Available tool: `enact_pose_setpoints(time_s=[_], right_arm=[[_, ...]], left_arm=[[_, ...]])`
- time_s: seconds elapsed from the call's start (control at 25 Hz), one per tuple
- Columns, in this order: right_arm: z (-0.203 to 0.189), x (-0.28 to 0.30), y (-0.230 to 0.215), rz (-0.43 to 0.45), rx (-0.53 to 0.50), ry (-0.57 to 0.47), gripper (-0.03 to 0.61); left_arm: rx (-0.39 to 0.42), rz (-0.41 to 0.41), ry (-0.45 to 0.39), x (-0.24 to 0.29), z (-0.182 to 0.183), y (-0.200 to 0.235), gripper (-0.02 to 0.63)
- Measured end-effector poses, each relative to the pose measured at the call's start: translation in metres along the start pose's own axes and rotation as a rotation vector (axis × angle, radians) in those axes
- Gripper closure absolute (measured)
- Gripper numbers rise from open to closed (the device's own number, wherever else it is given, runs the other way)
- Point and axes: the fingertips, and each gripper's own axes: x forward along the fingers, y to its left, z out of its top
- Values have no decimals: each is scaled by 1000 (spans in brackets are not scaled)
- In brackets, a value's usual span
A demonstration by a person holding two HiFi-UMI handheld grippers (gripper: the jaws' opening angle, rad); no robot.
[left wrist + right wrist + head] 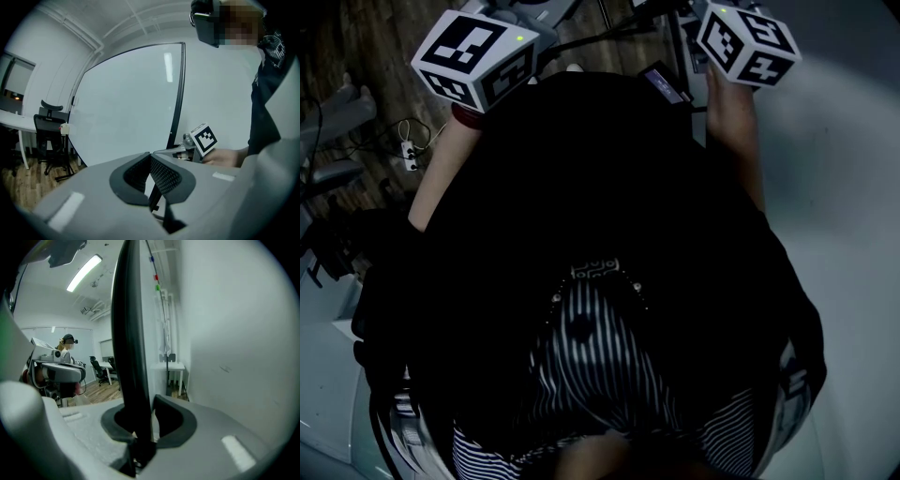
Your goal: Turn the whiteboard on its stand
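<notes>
**Right gripper has the frame: now swing it, don't shove it**

The big white whiteboard with its thin black frame (126, 103) fills the left gripper view from nine round to twelve o'clock. It stands upright, its near edge dropping toward six. In the right gripper view that black frame edge (131, 333) comes edge-on, running twelve to six. The right gripper (139, 404) has it, with the dark padded fingers (176, 420) pinching the bar from both sides. The left gripper (150, 157) hangs just beside the board, its fingers (164, 176) pressed together on nothing.

Best play here, I'd say: hold the pinch firm and square, and push along an arc rather than in a straight line. The stand isn't in view, so go gently. A twisted wrist could let the bar slip out. The empty left gripper could steady the board's face.
</notes>
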Motion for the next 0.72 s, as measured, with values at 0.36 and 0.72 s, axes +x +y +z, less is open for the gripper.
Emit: enact_pose_setpoints(time_s=[0.36,0.72], right_arm=[[-4,-12,-18,-25,1,37,508],[-12,-32,-39,-69,-2,29,508]], left_arm=[[-11,14,-5,-7,-1,4,617],[-9,0,-2,-4,-1,1,617]])
